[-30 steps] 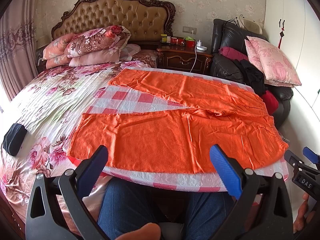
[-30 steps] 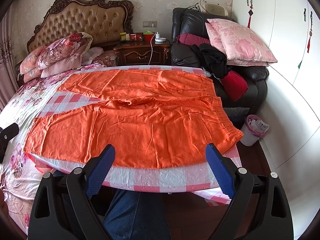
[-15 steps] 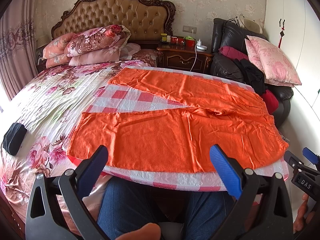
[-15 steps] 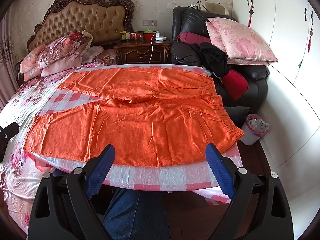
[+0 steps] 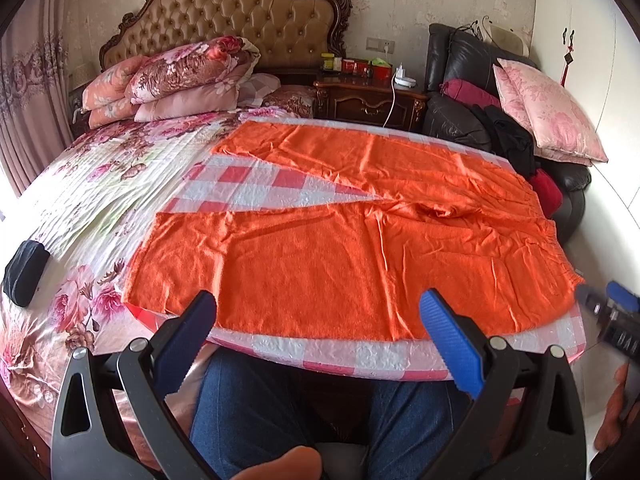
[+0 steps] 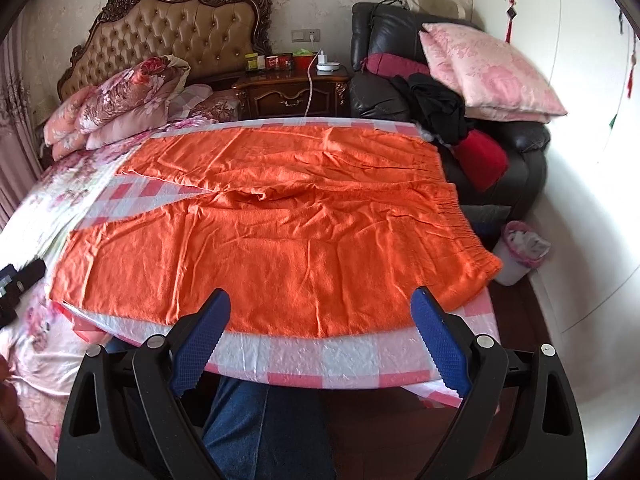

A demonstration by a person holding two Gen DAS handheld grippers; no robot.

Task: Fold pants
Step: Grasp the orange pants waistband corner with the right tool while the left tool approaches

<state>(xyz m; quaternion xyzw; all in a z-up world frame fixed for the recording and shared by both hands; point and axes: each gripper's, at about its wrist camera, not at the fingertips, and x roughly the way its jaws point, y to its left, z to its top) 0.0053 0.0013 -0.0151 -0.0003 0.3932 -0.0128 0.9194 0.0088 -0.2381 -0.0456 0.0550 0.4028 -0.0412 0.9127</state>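
Orange pants (image 5: 352,248) lie flat on a red-and-white checked cloth (image 5: 248,184) on the bed, legs spread towards the left, waistband at the right edge. They also show in the right wrist view (image 6: 280,248). My left gripper (image 5: 316,320) is open and empty, hovering just short of the near leg's front edge. My right gripper (image 6: 320,316) is open and empty, over the front edge nearer the waistband. The right gripper also shows blurred at the far right of the left wrist view (image 5: 616,308).
Floral pillows (image 5: 176,80) lie by the tufted headboard (image 5: 240,12). A wooden nightstand (image 6: 292,88) and a black armchair (image 6: 512,148) with a pink cushion stand behind. A small bin (image 6: 520,252) is on the floor at right. A black object (image 5: 24,272) lies on the bed at left.
Both grippers have moved slightly forward and toward the pants' front edge. The right gripper shows motion blur in the left wrist view. The pants have not moved.
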